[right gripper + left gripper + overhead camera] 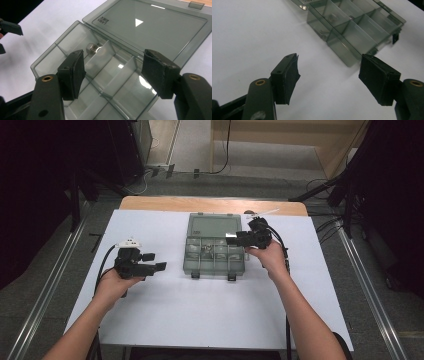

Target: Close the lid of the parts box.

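White sheeting covers the table [210, 310], where one clear compartment box [215, 257] lies open near the middle, its lid [214, 225] folded flat toward the far edge. Two grippers hang over it: the left gripper [161, 266] sits well to the left of the box with its jaws wide apart and nothing between them, while the right gripper [231, 238] hovers over the box's right rear part, jaws likewise spread and empty, touching nothing. One small metal nut [93, 48] rests in a compartment by the hinge; whether more small parts lie in the other compartments cannot be told.
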A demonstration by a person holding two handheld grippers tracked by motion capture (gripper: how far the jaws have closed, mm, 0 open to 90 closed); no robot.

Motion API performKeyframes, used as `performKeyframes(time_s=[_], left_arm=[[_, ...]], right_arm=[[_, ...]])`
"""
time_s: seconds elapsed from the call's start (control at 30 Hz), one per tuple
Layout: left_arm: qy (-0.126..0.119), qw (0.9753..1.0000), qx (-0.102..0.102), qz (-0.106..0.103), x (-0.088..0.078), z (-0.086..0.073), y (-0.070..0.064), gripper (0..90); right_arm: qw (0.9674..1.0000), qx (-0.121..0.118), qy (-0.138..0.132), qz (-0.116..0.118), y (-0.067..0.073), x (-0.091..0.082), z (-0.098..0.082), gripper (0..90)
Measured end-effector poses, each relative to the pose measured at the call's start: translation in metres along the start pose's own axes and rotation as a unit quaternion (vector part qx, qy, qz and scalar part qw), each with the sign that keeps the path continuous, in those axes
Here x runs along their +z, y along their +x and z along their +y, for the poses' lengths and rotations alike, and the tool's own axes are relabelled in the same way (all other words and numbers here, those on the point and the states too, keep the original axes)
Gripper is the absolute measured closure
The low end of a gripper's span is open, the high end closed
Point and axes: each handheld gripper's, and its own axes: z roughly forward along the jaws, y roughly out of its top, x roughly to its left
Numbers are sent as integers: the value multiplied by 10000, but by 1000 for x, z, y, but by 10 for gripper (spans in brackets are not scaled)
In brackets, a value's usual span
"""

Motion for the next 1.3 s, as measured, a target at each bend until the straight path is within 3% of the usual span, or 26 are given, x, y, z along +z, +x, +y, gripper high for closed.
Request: performKeyframes(time_s=[0.1,0.2,0.3,0.4,0.77,1.03,1.1,1.3], left_arm=[[114,9999,2,0,10,9,2,316],[84,9999,-119,-89,19,19,6,316],[65,9999,-44,-88,29,29,8,316],[81,9998,-126,-136,38,37,9,316],[15,9999,-60,-133,53,73,12,319],[7,9998,-198,-66,67,92,20,319],[-32,9992,-381,-125,71,97,22,319],[-51,9984,-564,10,84,103,29,320]], right_arm=[[10000,82,39,4,-6,2,-1,346],[9999,118,66,-29,-10,3,-1,344],[9999,142,49,-74,-14,0,1,342],[9998,199,24,-56,-18,-2,2,340],[9993,363,-42,-22,-30,-4,7,337],[9991,376,-91,-185,-38,-4,12,336],[9988,410,-115,-223,-40,-1,13,336],[9979,426,-44,-481,-42,11,13,337]])
